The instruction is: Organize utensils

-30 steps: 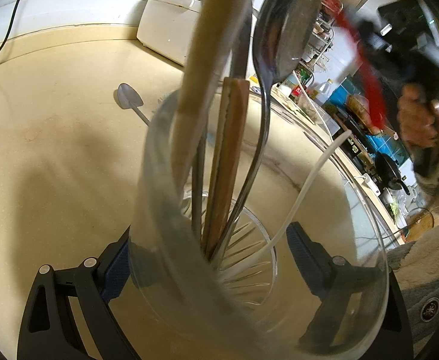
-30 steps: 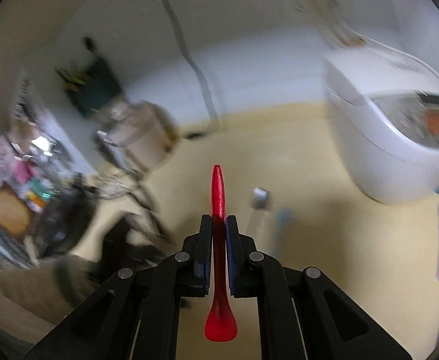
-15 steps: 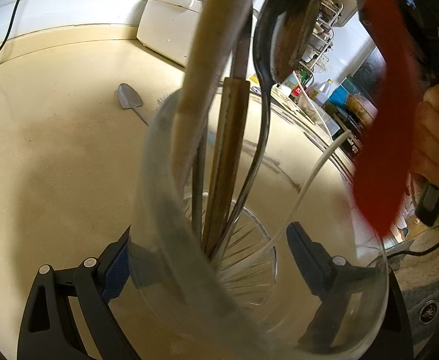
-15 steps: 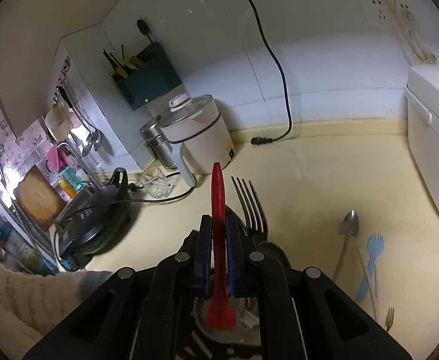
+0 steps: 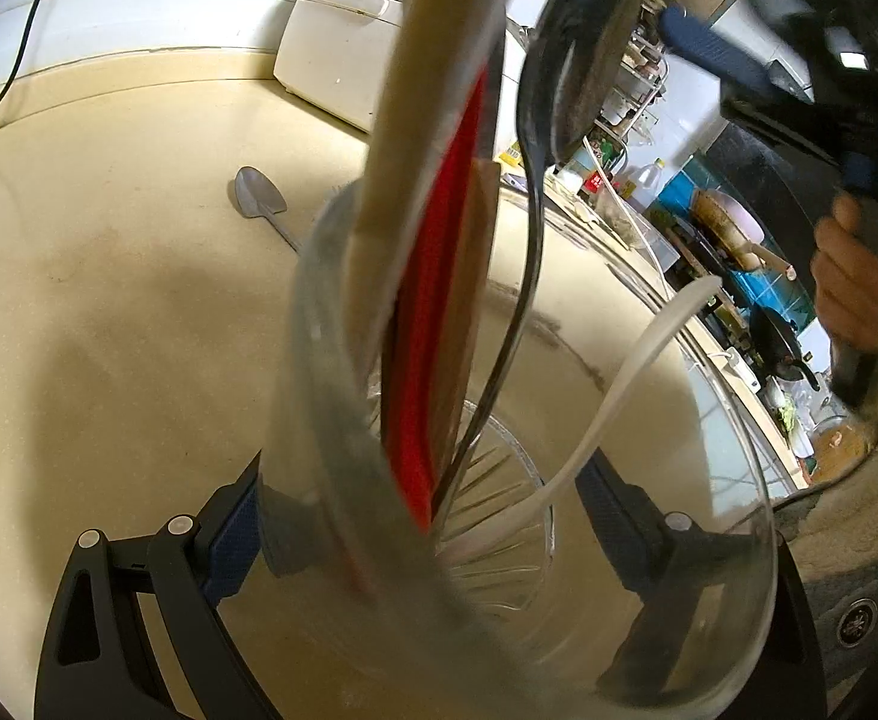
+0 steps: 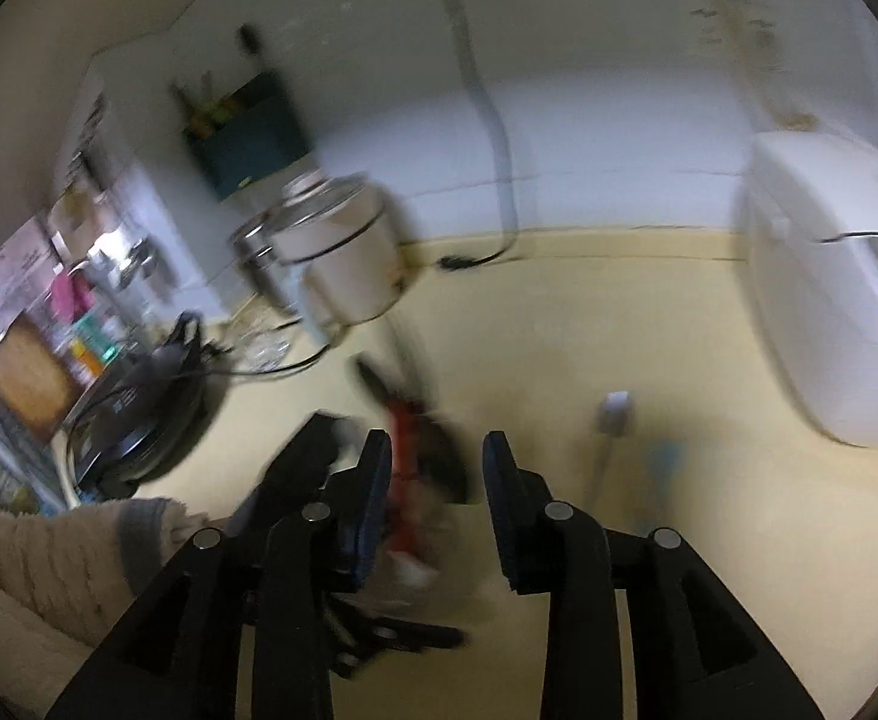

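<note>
Progress check: the glass jar (image 5: pixel 559 540) on the worktop (image 5: pixel 108 300) is filling up nicely. The left claw (image 5: pixel 426 516) is clamped on it, one pad on each side of the glass, keeping it steady. The red utensil (image 5: pixel 432 276) is in now, standing among the handles. The right claw (image 6: pixel 435 492) has just been opening and its jaws now stand apart with nothing pinched between them. In the right wrist view the red piece sits just past the tips, over the jar.

So that one's done, I'd say. What's left is out on the worktop: a metal spoon (image 6: pixel 613 414) and beside it a pale blue utensil (image 6: pixel 664 459). That frame is badly smeared, so I can't tell what the blue one is or whether anything smaller lies near them.

Count inside the jar, biggest first:
- 1 thick pale wooden handle (image 5: pixel 432 90)
- 1 big dark metal spoon (image 5: pixel 583 60), bowl up
- 1 flat brown wooden piece (image 5: pixel 469 300)
- 1 red utensil
- 1 thin white plastic strip (image 5: pixel 619 372) leaning to the right

There's at least one more dark metal handle behind the wooden one, mostly hidden.

Loose on the worktop: 2 that I can make out. Jars: 1. Claws: 2.
</note>
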Motion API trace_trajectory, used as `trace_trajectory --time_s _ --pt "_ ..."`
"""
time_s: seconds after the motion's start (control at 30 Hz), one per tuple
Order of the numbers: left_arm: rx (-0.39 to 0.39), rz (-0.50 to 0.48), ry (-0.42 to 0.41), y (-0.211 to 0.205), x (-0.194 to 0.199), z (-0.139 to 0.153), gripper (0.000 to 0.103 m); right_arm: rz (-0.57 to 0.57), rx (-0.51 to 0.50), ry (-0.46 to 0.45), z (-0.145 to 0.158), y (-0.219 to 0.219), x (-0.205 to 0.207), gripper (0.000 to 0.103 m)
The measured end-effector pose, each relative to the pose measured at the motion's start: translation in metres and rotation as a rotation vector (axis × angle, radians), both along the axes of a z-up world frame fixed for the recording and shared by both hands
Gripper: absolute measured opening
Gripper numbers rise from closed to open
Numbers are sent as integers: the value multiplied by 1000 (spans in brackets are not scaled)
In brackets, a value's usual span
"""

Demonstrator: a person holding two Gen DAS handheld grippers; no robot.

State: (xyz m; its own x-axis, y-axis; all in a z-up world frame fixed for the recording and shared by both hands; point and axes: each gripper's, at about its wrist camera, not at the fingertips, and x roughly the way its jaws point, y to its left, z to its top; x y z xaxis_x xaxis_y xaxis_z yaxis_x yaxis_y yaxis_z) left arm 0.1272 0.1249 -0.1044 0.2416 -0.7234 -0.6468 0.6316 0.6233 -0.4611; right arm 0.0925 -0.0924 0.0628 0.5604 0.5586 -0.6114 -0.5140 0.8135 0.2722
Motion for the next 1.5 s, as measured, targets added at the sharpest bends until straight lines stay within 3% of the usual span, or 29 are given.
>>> trace_trajectory --time_s 0.07,0.13,0.37,0.5,0.67,0.87,0.93,1.07,1.13,1.27,1.37,1.43,1.5 --pt "1 0 0 0 0 0 95 -95 -49 29 -3 -32 9 41" --pt "1 0 -1 0 0 0 95 -187 -152 113 -18 -60 21 41" --pt "6 -1 -4 0 0 0 95 -153 -391 309 -96 -85 32 41" --pt "5 -1 -3 -2 0 0 95 -124 -421 310 -116 -71 32 41" --pt "0 -1 0 -1 0 0 95 -49 -413 270 -116 -44 49 40" --pt "-2 -1 1 1 1 -1 95 15 -495 296 -133 -16 77 28" --pt "-2 0 1 1 1 -1 95 28 -543 333 -142 -12 82 17" --pt "-4 0 2 2 2 -2 95 34 -546 327 -143 -11 86 16" --pt "-5 0 3 2 2 -2 95 53 -536 330 -143 -10 84 8" --pt "-8 1 5 3 3 -3 95 71 -442 414 -142 -21 81 5" --pt "-6 2 4 3 3 -3 95 45 -278 528 -146 -37 77 5" --pt "-3 2 2 2 2 -2 95 22 -116 611 -151 -54 76 5" --pt "-1 2 1 2 2 -2 95 12 0 650 -150 -64 72 5"
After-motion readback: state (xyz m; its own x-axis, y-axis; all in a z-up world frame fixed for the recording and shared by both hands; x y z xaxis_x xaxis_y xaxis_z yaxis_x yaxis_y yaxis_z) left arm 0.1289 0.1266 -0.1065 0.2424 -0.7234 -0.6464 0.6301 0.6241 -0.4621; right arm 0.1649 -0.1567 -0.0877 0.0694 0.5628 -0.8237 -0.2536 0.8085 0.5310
